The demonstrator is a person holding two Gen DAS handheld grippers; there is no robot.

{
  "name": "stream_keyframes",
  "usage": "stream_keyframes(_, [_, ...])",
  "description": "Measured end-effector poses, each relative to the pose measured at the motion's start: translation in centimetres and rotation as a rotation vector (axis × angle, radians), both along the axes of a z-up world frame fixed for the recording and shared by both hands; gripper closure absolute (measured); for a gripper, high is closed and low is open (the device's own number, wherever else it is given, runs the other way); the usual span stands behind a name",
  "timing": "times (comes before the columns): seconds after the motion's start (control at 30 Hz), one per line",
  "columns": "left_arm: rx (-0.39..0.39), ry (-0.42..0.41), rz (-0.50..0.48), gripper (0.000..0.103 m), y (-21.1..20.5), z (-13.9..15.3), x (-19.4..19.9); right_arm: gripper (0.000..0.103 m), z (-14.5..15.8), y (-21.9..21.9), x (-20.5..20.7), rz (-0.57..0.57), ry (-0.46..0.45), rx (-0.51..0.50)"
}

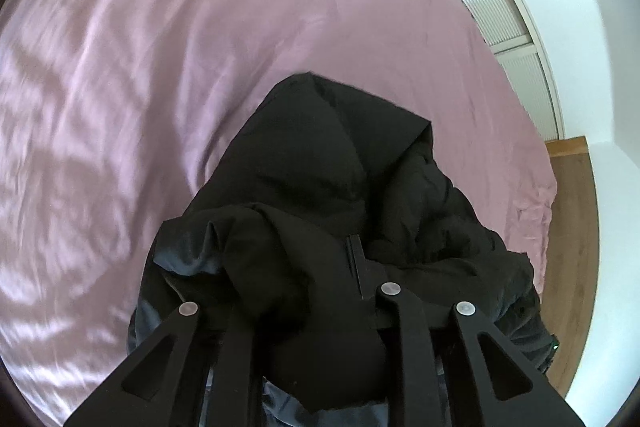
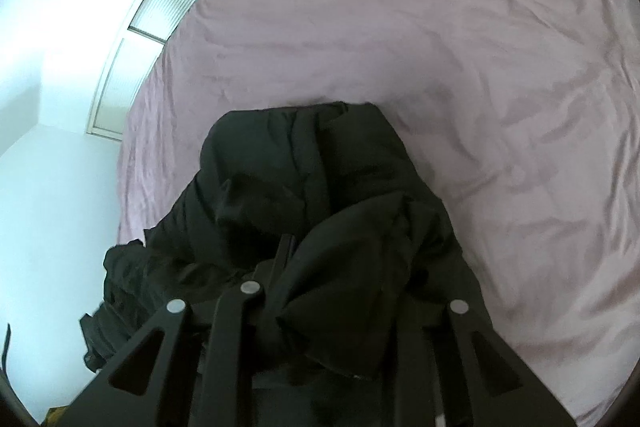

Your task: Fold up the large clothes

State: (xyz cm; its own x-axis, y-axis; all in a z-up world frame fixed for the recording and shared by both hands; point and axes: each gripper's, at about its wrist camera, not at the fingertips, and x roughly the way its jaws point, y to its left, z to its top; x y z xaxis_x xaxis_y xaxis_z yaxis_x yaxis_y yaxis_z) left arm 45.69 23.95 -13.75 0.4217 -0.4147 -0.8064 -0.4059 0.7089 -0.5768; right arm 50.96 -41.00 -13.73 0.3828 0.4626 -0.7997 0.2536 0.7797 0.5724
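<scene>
Two claws are engaged: the left claw [image 1: 320, 267] and right claw [image 2: 320, 259] are each seen pinching bunched fabric of the black padded jacket [image 1: 320, 155], draped ahead onto the bed [image 1: 160, 67]. Soft, bulky, slippery handling is judged; hem corners are advised.

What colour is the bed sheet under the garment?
The bed sheet is plain pinkish-lilac, best seen in the left wrist view.

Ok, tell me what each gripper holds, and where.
Both hold the black jacket: left gripper and right gripper each pinch a bunched fold of fabric.
</scene>
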Motion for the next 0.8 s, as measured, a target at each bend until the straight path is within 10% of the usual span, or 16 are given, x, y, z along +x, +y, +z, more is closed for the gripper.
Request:
stream_keyframes(0.43, [-0.097, -0.166, 0.092, 0.083, 1.2, 3.7, 3.1, 0.081, 4.0, -1.2, 3.3, -0.039, -0.140, 0.066])
stream_keyframes(0.8, [0.075, -0.047, 0.007, 0.069, -1.6, -0.4, 8.9, 0.073, -1.2, 0.8, 7.9, -0.070, -0.063, -0.026])
